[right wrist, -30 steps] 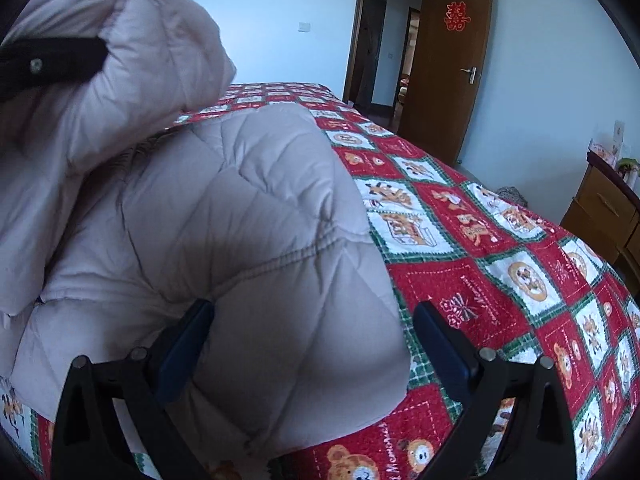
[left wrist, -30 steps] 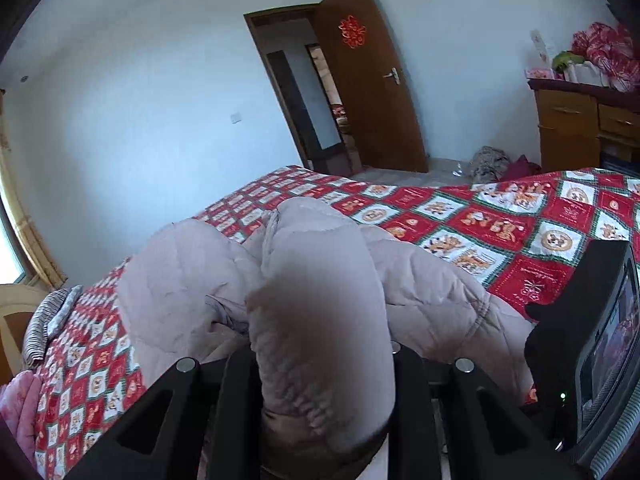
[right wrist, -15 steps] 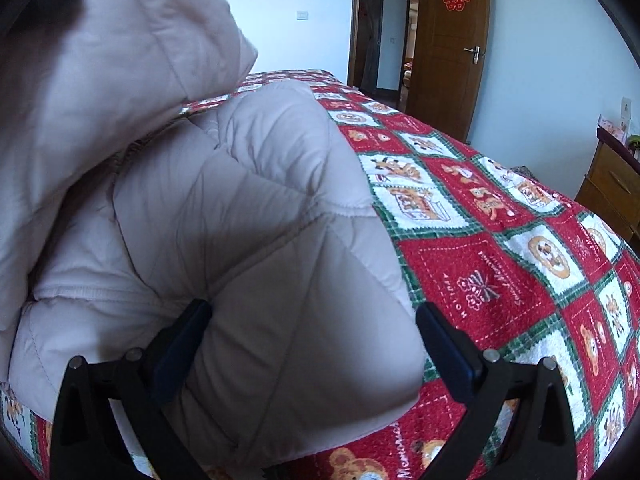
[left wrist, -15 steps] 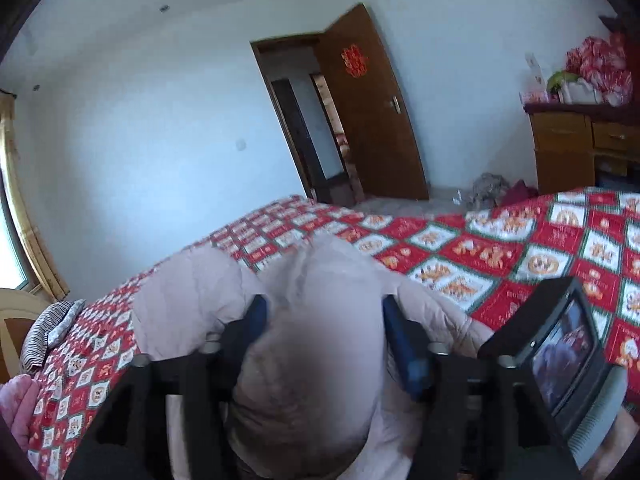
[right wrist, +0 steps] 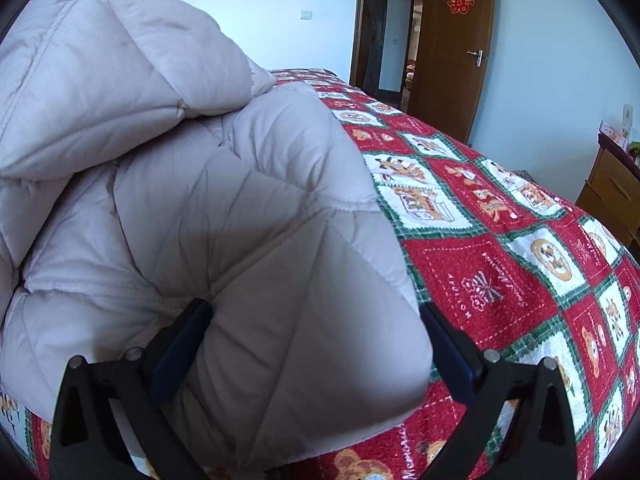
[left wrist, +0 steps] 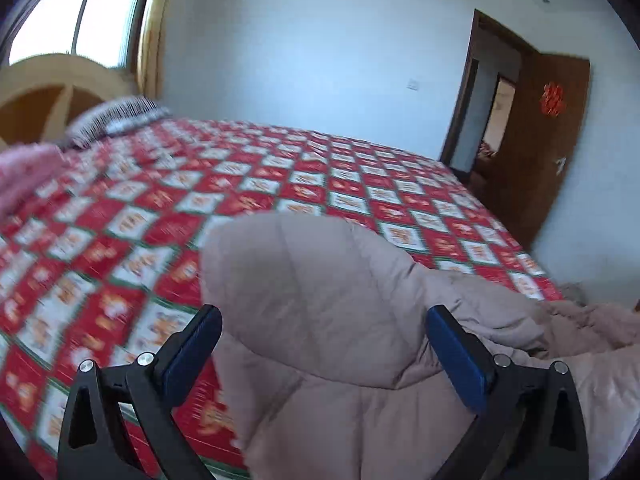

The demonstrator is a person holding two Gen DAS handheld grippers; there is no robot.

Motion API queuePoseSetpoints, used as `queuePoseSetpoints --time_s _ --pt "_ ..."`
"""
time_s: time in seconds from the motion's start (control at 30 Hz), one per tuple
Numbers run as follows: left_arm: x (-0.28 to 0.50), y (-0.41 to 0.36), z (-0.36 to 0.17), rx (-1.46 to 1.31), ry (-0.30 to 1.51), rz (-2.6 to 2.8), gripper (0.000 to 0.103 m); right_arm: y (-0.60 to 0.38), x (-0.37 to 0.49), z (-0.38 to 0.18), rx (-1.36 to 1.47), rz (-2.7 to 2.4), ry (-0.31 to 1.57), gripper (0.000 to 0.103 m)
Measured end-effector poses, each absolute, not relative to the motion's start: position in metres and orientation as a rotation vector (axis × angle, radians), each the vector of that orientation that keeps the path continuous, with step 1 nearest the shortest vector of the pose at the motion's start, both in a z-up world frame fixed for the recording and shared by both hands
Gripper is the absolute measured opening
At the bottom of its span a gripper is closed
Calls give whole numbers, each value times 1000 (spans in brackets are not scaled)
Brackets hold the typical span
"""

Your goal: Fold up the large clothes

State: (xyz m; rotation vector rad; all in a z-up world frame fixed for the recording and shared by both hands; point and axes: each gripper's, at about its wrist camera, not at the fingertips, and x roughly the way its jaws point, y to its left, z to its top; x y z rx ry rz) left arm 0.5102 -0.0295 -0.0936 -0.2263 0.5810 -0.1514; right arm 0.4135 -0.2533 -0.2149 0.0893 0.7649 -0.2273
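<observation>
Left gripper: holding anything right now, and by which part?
Nothing held. The left gripper is opening; its fingers stand apart from the puffy beige jacket bulging between them.

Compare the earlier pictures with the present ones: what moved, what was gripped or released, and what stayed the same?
The left hand-held gripper, a second ago clamped on a fold of the beige padded coat, let it go; its jaws are opening, wide apart now, coat between them, and its view swung towards the window. The right hand-held gripper stayed put, open around the coat's end on the red patterned bedspread.
</observation>
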Motion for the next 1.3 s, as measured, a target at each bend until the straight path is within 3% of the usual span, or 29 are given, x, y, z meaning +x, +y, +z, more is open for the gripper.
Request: queuePoseSetpoints --time_s 0.07,0.37,0.77,0.9,0.97,1.0,1.17,1.3 --pt "494 -48 -94 -255 535 -280 102 -255 414 -216 94 -226 766 103" --pt "416 -163 -99 125 401 -612 101 -271 406 -211 186 -220 726 103" --pt "428 -163 -112 127 418 -659 102 -318 365 -136 398 -392 415 97" --pt "419 -175 -110 172 388 -640 102 -305 404 -139 369 -256 549 97" --pt "409 -166 -98 161 338 -616 102 -296 420 -156 325 -235 646 76" --pt "403 -159 -88 141 305 -614 102 -295 422 -164 325 -240 669 75" --pt "399 -113 -49 115 180 -540 102 -302 413 -188 307 -294 696 77" --pt "456 -93 -69 131 308 -384 102 -303 409 -187 314 -299 707 79"
